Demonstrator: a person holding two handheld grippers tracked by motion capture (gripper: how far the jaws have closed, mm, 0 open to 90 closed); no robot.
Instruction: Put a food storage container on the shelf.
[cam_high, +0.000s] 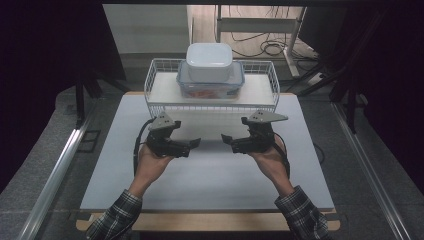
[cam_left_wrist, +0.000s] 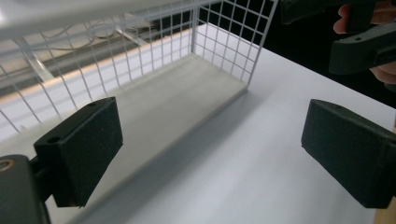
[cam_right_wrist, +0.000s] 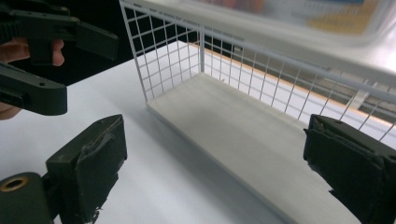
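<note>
My left gripper (cam_high: 193, 144) is held low over the white tabletop (cam_high: 210, 180), its jaws pointing right toward the centre. In the left gripper view it (cam_left_wrist: 210, 154) stands open with nothing between the pads. My right gripper (cam_high: 227, 141) faces it from the right, a small gap between the two tips. In the right gripper view it (cam_right_wrist: 215, 168) also stands open and empty. Just behind both is a white wire rack (cam_high: 160, 91). On its upper shelf sits a clear lidded box (cam_high: 210, 86) with red contents, and a white lidded box (cam_high: 209, 61) is stacked on that.
The rack's lower level (cam_left_wrist: 187, 93) is a bare white board open toward me, with wire mesh at the end (cam_left_wrist: 233, 42). The table's wooden front edge (cam_high: 210, 221) lies near my forearms. Metal rails (cam_high: 60, 165) run along both sides, and dark curtains flank the scene.
</note>
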